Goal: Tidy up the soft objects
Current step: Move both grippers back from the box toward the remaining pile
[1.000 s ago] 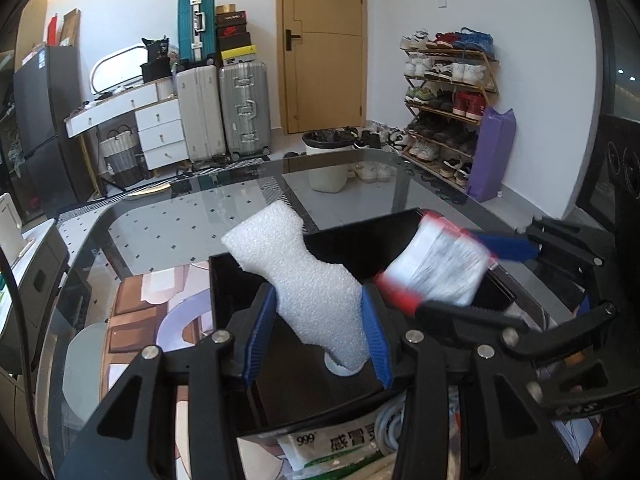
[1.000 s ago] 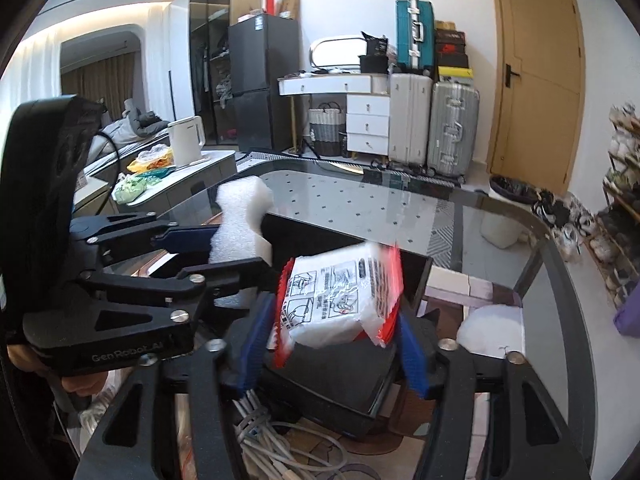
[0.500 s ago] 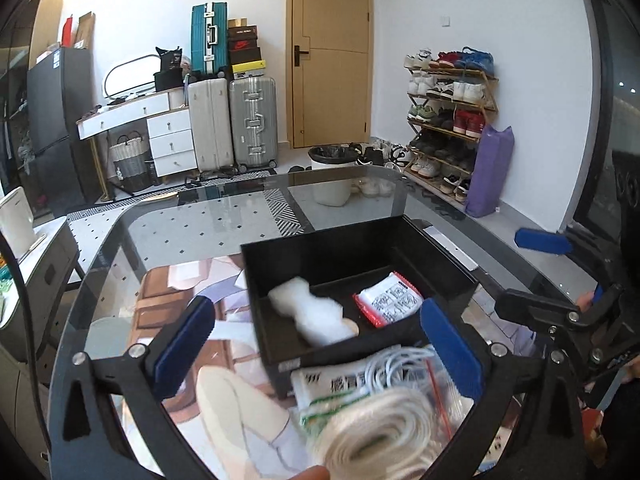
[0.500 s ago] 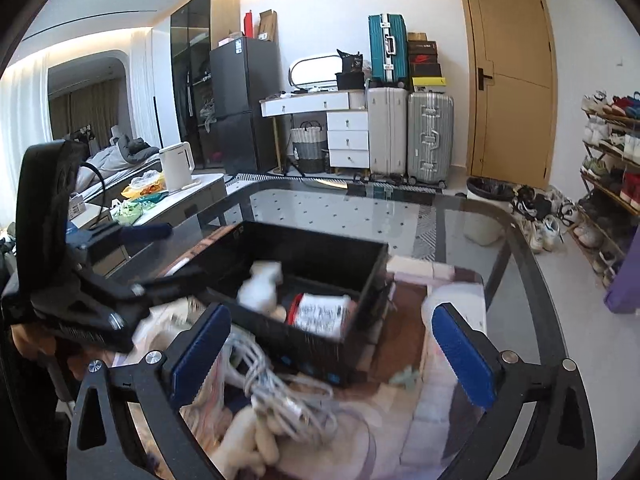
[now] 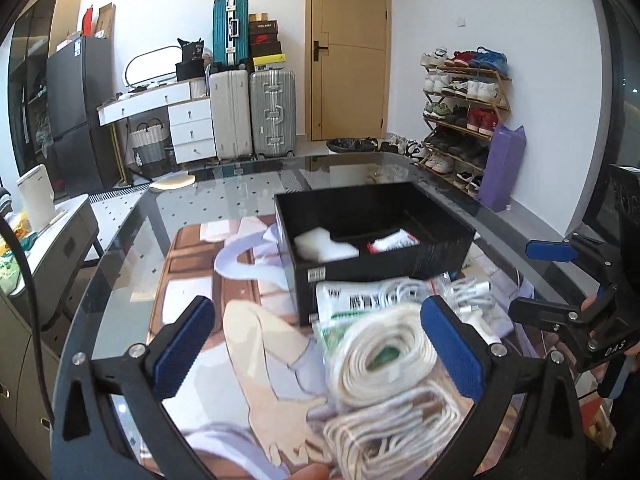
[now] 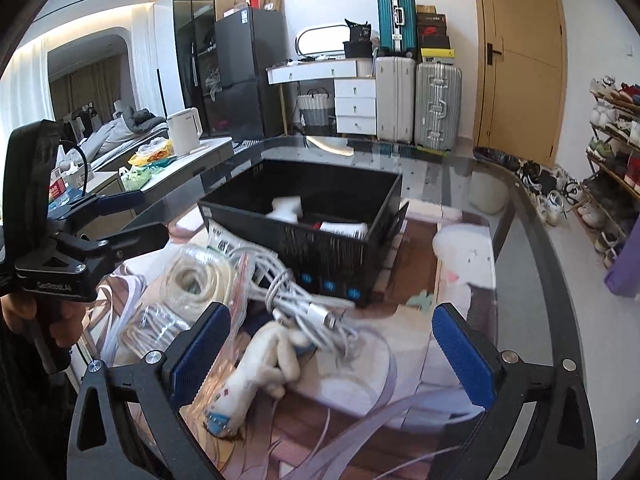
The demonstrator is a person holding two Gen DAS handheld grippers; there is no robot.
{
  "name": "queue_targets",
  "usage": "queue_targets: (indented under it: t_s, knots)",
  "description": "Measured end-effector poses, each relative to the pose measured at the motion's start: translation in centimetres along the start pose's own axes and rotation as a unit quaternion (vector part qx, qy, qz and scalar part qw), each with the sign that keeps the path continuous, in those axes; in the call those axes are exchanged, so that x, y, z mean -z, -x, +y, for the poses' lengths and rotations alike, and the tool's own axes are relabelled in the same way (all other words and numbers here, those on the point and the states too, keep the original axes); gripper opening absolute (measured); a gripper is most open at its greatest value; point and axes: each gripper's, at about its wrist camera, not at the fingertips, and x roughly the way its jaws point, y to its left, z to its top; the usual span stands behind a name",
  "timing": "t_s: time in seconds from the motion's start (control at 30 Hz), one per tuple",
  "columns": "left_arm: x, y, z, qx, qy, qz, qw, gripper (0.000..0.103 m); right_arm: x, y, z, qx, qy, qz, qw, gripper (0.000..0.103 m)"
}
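Observation:
A black box (image 5: 400,260) (image 6: 320,246) stands on the glass table and holds a white foam piece (image 5: 324,245) (image 6: 285,207) and a red-edged white packet (image 5: 394,242) (image 6: 344,229). My left gripper (image 5: 318,350) is open and empty, held above a coil of white rope (image 5: 384,354) (image 6: 196,276) in front of the box. My right gripper (image 6: 332,354) is open and empty above a white plush toy (image 6: 260,372) and a bundle of white cables (image 6: 296,296). A green-printed sachet (image 5: 356,300) lies against the box front.
A printed mat (image 5: 240,320) covers the table under the objects. A bagged rope bundle (image 5: 392,436) lies nearest the left gripper. The glass table edge (image 6: 560,320) curves at right; shoes and a rack (image 5: 464,112) stand beyond.
Both grippers let go of the foam piece and the packet, which now lie in the box. Both grippers opened wide and pulled back toward the pile in front of the box.

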Motion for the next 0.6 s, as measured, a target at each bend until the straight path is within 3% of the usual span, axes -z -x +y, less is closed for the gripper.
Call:
queue_targets:
  t_s: [0.4,0.6]
  knots:
    - [1.8,1.1,-1.4,0.002,-0.026,0.025,0.9993,0.103,2.2,-1.4,1.6,-0.036,-0.007,0.034,0.999,0.102]
    - [2.8,0.1,-1.7,0.011,-0.050,0.058,0.9970,0.103,2.6,-2.0,2.1,-0.045,0.002,0.048,0.998,0.102]
